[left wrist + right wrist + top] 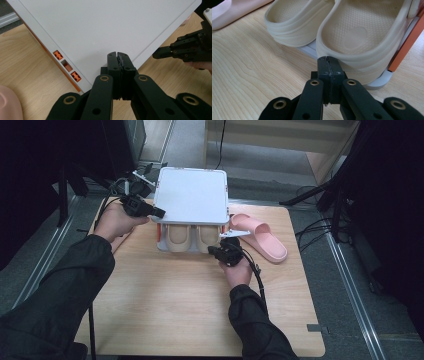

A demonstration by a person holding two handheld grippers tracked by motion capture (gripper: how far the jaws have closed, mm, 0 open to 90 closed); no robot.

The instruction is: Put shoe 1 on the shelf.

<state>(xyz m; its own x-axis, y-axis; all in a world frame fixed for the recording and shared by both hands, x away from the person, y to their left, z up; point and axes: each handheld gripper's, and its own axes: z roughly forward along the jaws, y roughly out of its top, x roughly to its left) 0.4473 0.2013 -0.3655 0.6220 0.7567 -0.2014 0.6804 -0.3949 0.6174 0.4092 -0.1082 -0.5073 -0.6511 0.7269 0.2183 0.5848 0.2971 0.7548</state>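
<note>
Right now both sets of tongs are closed with nothing between the jaws. The left tongs (117,56) rest their tips on the white top panel of the shoe rack (190,195), at its near left corner. The right tongs (328,61) sit low at the front, touching or just short of the heel of one of the beige clogs (362,32); I cannot say for certain that they press on it.

The step in hand looks like seating the clogs on the lower shelf while the rack is held steady. To do it well, keep the left tips bearing down flat on the panel so the light frame neither tips nor slides on the desk (175,310). Push the clog's heel straight in along the shelf, low and centred, so that the soft rim does not fold or twist aside against its neighbour.

The rack stands at the far middle of the desk, a white square top on orange side brackets (67,66). The clogs lie side by side under it, heels toward the person, pale cream rubber with ribbed rims and dimpled footbeds. A pink slide (260,237) lies just to the rack's right on the desk.
</note>
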